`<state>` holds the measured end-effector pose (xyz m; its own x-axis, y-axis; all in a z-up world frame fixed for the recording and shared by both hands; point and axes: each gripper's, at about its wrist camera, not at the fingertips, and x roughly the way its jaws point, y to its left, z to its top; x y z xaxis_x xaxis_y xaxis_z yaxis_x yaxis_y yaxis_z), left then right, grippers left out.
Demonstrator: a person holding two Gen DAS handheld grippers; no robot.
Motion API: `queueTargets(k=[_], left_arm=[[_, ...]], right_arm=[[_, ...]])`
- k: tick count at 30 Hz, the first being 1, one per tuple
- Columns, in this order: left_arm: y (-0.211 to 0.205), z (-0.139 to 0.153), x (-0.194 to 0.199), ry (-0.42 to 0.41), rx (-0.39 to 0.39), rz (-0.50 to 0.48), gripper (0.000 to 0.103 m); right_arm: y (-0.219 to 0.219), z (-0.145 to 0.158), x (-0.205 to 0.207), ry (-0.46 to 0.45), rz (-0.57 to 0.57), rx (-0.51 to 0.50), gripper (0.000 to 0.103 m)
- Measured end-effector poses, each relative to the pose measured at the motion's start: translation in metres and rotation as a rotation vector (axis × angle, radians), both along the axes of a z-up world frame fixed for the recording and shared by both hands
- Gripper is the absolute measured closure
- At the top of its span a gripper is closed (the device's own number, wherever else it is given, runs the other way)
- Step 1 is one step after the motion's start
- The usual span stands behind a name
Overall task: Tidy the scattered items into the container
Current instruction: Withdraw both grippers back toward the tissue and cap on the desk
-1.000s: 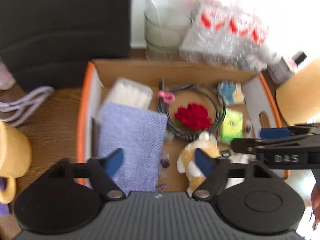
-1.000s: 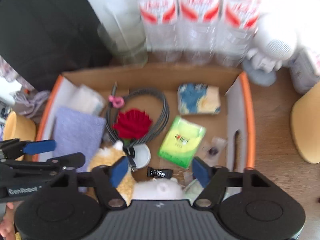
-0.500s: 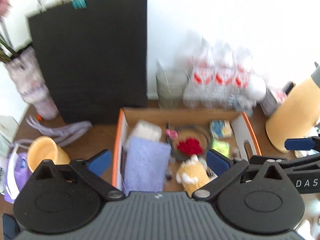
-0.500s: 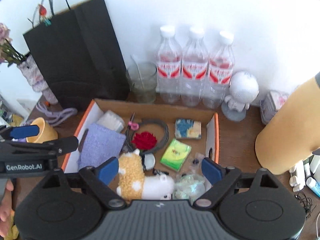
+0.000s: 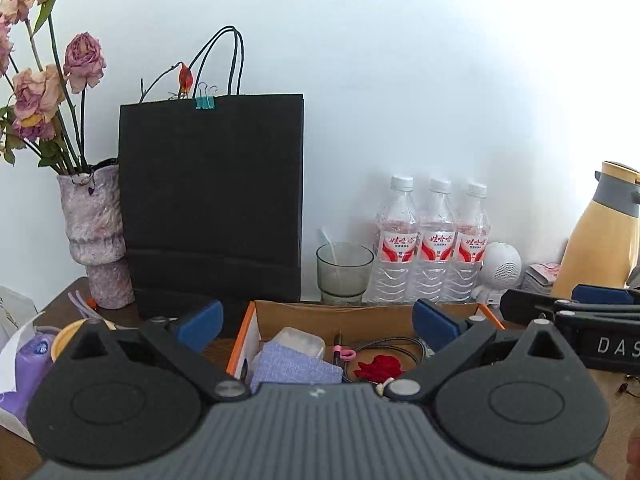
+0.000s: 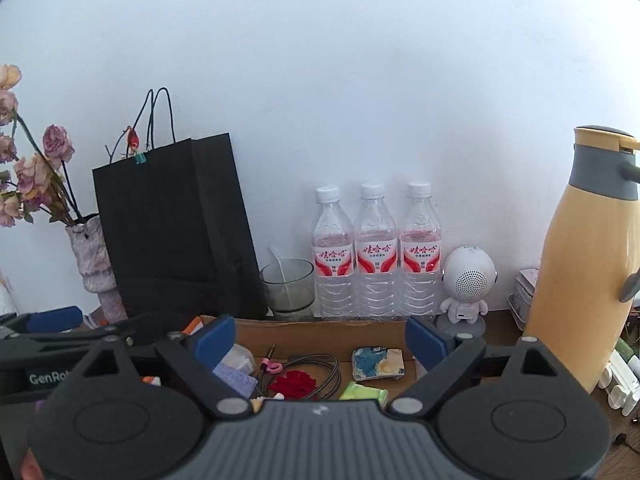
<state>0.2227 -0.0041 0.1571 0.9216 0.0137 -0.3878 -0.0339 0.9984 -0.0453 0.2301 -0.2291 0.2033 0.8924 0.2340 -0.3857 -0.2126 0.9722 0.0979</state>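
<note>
our left tool and right tool both gape wide and hold nothing. the box sits just ahead on the desk, full of things. we should look around slowly for any strays.

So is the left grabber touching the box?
Apart. The left wrist view shows the left gripper open and empty, its fingers held above the cardboard box.

Box open above; bottles and bag wall its far side.
</note>
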Motion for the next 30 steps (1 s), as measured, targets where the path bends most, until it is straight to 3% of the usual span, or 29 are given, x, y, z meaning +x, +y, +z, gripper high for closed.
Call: queueTargets(k=[6, 10, 13, 16, 20, 24, 30], left_arm=[[-0.003, -0.02, -0.046, -0.025, 0.074, 0.015, 0.0], [-0.001, -0.043, -0.11, 0.023, 0.024, -0.015, 0.0], [0.001, -0.068, -0.169, -0.014, 0.016, -0.002, 0.0], [0.001, -0.09, -0.215, 0.025, 0.023, 0.014, 0.0], [-0.003, -0.107, -0.261, 0.091, 0.052, -0.069, 0.0], [-0.006, -0.114, -0.277, 0.095, 0.137, -0.098, 0.0], [-0.007, -0.112, -0.243, 0.127, 0.126, -0.121, 0.0]], right_arm=[[-0.002, -0.018, -0.053, -0.009, -0.044, 0.003, 0.01], [-0.005, -0.043, -0.115, 0.022, -0.006, 0.04, 0.009], [-0.01, -0.066, -0.165, 0.045, 0.02, 0.063, 0.0], [-0.015, -0.091, -0.212, 0.077, 0.032, 0.084, 0.0], [-0.025, -0.107, -0.265, 0.089, 0.036, 0.076, 0.0], [-0.034, -0.116, -0.295, 0.109, 0.001, 0.035, 0.0], [-0.039, -0.125, -0.259, 0.19, -0.021, -0.005, 0.0]])
